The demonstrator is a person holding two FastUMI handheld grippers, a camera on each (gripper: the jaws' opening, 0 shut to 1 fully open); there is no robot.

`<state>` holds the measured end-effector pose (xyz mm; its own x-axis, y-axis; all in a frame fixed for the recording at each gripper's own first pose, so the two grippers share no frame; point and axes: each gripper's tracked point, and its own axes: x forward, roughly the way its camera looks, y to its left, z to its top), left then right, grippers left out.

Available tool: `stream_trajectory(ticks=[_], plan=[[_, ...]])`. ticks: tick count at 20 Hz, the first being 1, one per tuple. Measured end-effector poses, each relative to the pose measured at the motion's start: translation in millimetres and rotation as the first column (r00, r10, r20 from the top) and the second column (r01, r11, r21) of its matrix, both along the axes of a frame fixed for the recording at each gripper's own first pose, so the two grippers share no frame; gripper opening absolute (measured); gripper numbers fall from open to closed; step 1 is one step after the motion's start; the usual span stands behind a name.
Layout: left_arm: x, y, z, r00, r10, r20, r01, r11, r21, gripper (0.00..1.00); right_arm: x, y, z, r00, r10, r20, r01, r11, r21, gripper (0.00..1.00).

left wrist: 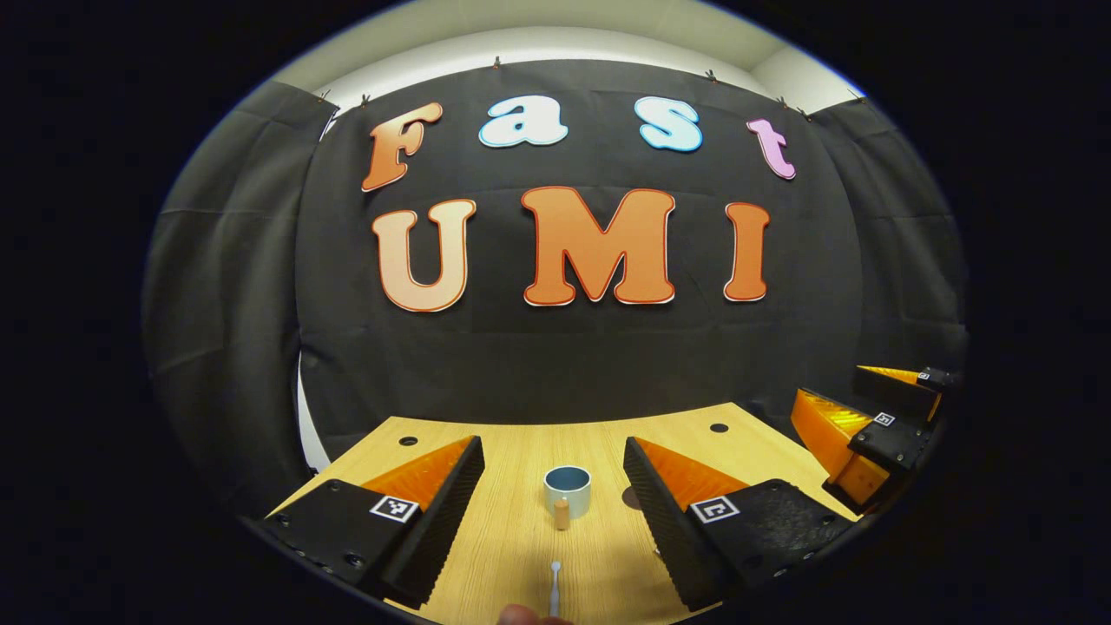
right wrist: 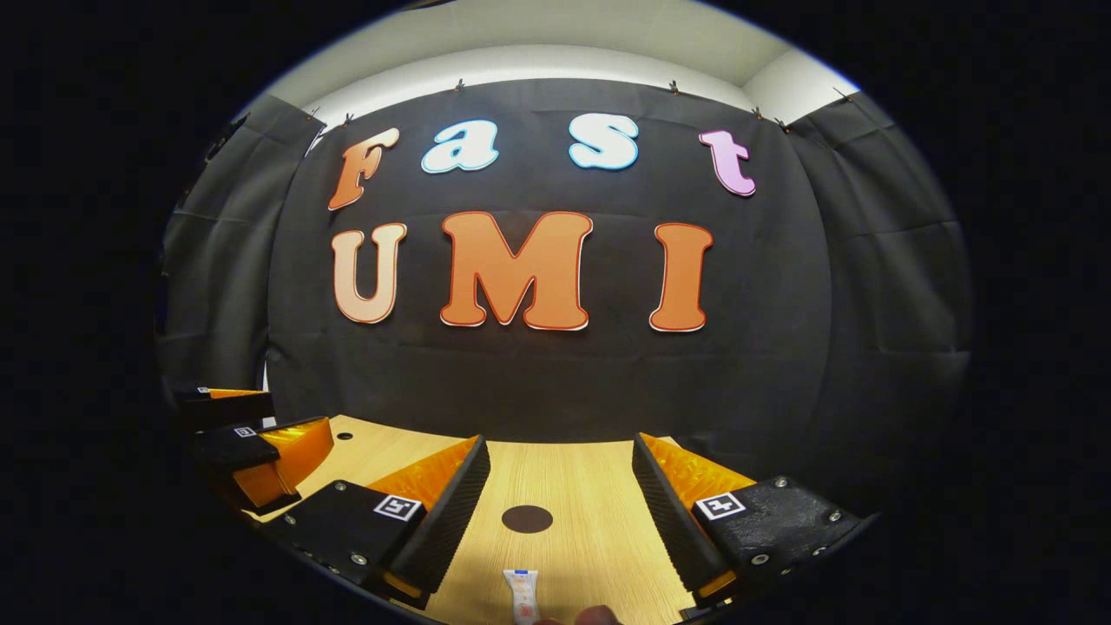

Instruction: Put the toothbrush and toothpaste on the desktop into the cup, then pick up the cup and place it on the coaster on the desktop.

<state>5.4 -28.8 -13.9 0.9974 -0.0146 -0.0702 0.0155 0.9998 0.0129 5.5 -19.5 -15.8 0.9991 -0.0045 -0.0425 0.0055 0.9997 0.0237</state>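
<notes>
Left gripper view, near to far: the white toothbrush (left wrist: 555, 587) lay at 6 o'clock on the desktop (left wrist: 521, 555), slim rod shape, rounded head pointing away. Light wood-grain laminate, matte, with round dark holes near the back edge. The left gripper (left wrist: 554, 482) had its fingers wide apart, nothing between them but bare desk; ribbed wedge-shaped pads (left wrist: 447, 512), square black-and-white tags on the blocky housings. Just past the toothbrush, toward 12, stood the cup (left wrist: 568, 490): short cylinder, pale glossy outside, blue-grey inside, with a stubby wooden handle facing the camera. Upright, empty as far as seen. The dark coaster (left wrist: 631, 497) peeked out at about 3 o'clock from the cup, mostly hidden by the finger. The right gripper (left wrist: 877, 430) sat at 3–4 o'clock at the desk edge.

Right gripper view: the toothpaste (right wrist: 522, 595) lay at 6 o'clock, a flat white tube with a blue end and reddish print too small to read. The right gripper (right wrist: 560, 490) was also spread apart, gripping nothing. Beyond the tube, the coaster (right wrist: 527, 518) was a flat dark round disc, bare. The left gripper (right wrist: 252, 434) was at 9 o'clock.
</notes>
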Motion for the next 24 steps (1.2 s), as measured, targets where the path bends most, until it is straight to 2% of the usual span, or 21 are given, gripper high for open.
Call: stream_trajectory(ticks=[7, 11, 15, 20, 24], plan=[[2, -6, -37, 0.998, -0.002, -0.07, 0.002, 1.0, 0.002, 0.97, -1, 4, -24, 0.999, 0.027, -0.047, -0.027, 1.0, -0.007, 0.99], [-1, -6, -80, 0.989, 0.001, -0.151, -0.001, 1.0, -0.001, 0.98, -2, 5, -70, 0.986, 0.043, -0.161, -0.046, 0.999, -0.012, 0.99], [-2, -12, -129, 0.969, -0.016, -0.245, 0.016, 1.0, -0.003, 0.98, -8, 10, -106, 0.973, 0.068, -0.22, -0.078, 0.996, -0.039, 0.99], [-5, -7, -211, 0.928, -0.009, -0.371, 0.012, 1.0, 0.005, 0.98, -17, 7, -150, 0.951, 0.068, -0.303, -0.088, 0.995, -0.054, 0.99], [5, 0, -261, 0.92, -0.024, -0.391, 0.042, 0.998, 0.037, 0.98, -15, -1, -172, 0.938, 0.051, -0.343, -0.082, 0.994, -0.076, 0.99]])
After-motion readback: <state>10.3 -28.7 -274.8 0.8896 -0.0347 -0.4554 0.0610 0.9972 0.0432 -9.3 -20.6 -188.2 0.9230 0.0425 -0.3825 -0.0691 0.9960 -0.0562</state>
